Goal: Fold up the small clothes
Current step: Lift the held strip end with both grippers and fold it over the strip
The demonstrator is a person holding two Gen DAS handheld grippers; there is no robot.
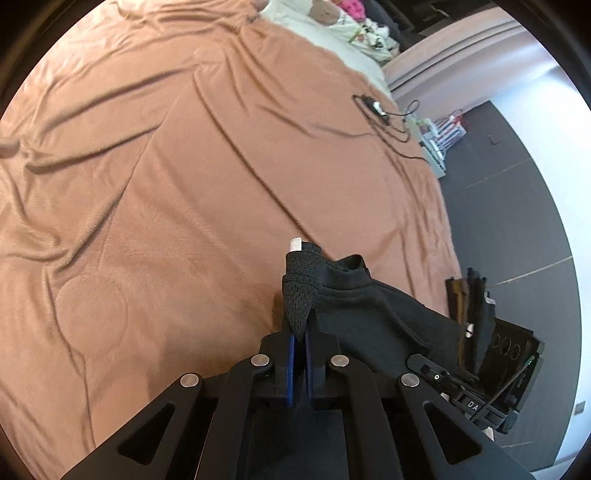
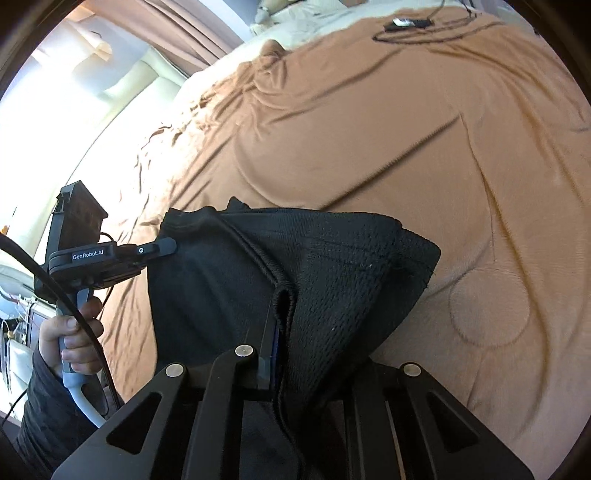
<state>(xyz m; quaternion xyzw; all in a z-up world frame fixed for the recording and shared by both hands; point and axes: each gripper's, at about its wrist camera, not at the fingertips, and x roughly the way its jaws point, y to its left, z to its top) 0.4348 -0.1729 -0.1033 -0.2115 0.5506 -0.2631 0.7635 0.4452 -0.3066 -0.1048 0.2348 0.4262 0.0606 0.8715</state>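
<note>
A small black mesh garment hangs stretched between my two grippers above a bed with a tan blanket. My left gripper is shut on one corner of the garment, where a white tag sticks up. My right gripper is shut on the garment's hem; the cloth drapes over its right finger and hides it. In the right wrist view the left gripper shows at the garment's far left edge, held by a hand. In the left wrist view the right gripper's body shows at lower right.
The tan blanket is wrinkled and covers most of the bed. A black cable with a small device lies near the far edge. White pillows and toys sit at the bed's head. Dark floor lies to the right.
</note>
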